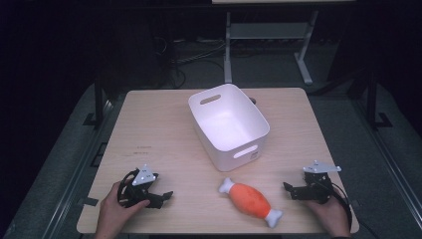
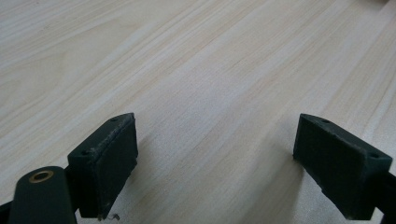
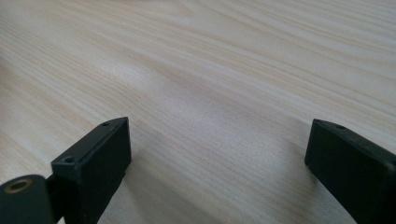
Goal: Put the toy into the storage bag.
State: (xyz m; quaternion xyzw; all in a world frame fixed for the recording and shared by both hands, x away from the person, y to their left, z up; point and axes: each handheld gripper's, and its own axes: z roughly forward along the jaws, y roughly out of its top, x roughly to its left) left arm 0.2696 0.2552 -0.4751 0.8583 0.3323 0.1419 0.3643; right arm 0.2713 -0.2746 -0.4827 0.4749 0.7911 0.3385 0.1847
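Right now both hands rest low on the wooden table [image 1: 164,124], left gripper [image 1: 160,198] and right gripper [image 1: 291,191] gaping wide, holding nothing; the plush drumstick toy [image 1: 250,201] lies between them, just before the white bin [image 1: 230,124]. Judging by this, grasping hasn't begun: next, one claw must reach inward and straddle the toy

The orange plush drumstick toy [image 1: 250,198] lies flat on the table, white bone ends pointing up-left and down-right. It sits between the two grippers, nearer the right gripper [image 1: 294,191], apparently untouched by either.
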